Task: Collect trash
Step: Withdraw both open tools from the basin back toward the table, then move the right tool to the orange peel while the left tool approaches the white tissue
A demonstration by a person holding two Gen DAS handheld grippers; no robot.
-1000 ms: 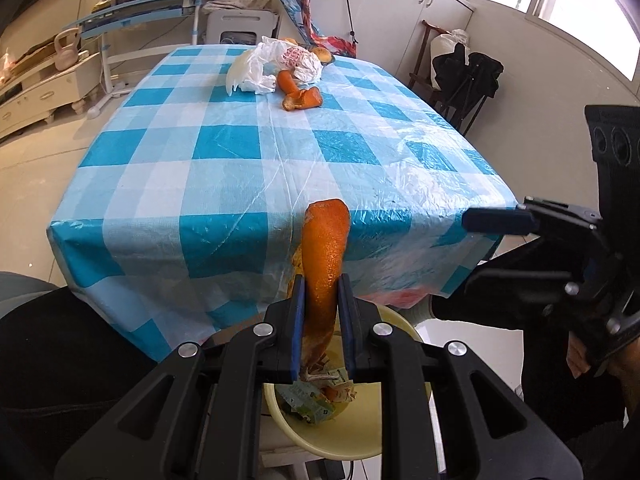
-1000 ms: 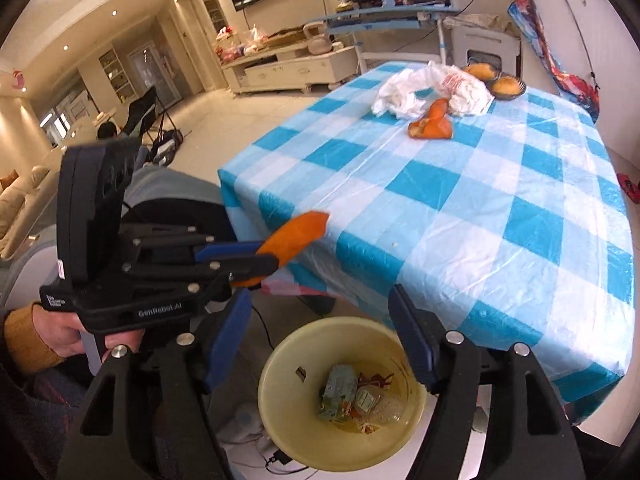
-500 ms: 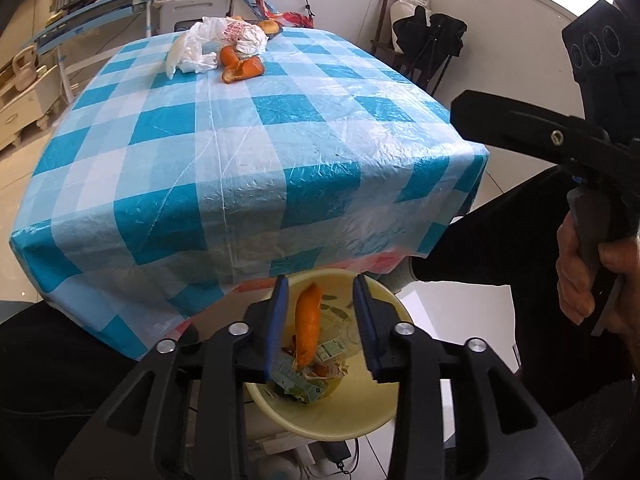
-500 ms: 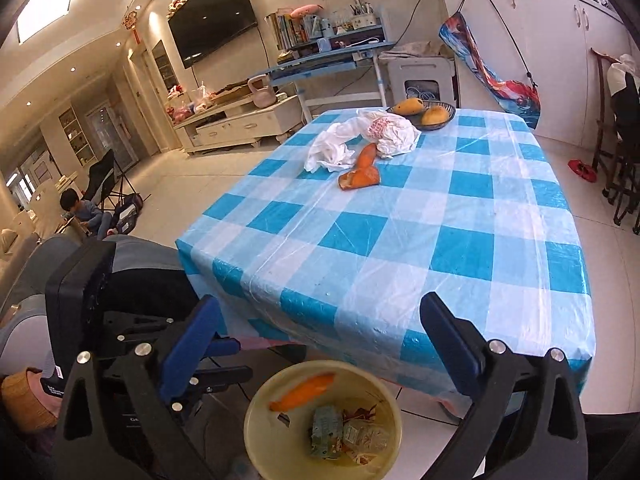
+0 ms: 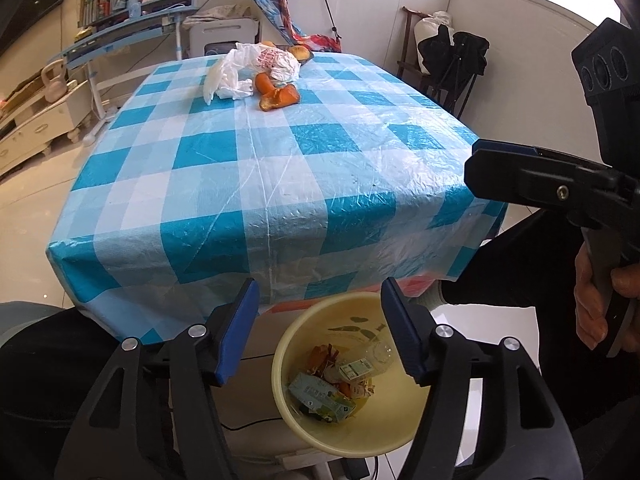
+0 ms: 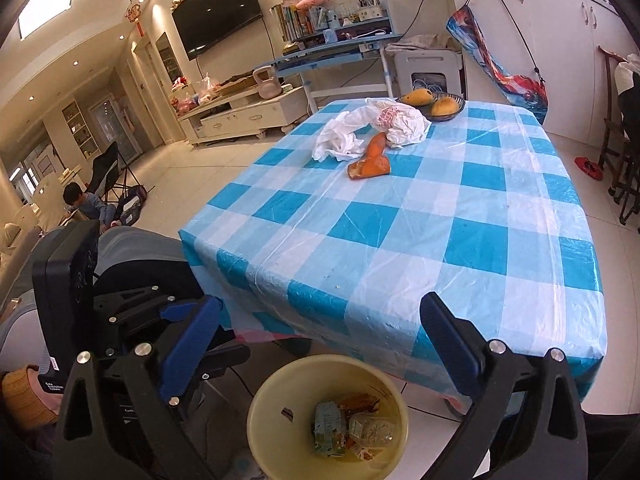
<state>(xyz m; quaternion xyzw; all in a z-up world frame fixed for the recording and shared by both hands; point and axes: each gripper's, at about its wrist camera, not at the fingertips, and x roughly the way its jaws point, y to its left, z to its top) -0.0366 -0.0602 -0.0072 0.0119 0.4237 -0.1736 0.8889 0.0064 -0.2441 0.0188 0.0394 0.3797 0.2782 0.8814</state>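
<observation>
The left hand-held gripper (image 5: 320, 332) hangs over the pale yellow round plastic bin (image 5: 384, 432), jaws opening, nothing between them. The right hand-held gripper (image 6: 324, 340) is spread wide, empty. Orange peel pieces (image 6: 370, 160) and a crumpled white plastic bag (image 6: 360, 128) lie on the blue-checked worktop (image 6: 440, 240).

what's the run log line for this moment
left tool: opening, empty, over yellow bin | right tool: open, empty | left on table: orange peels, white bags
</observation>
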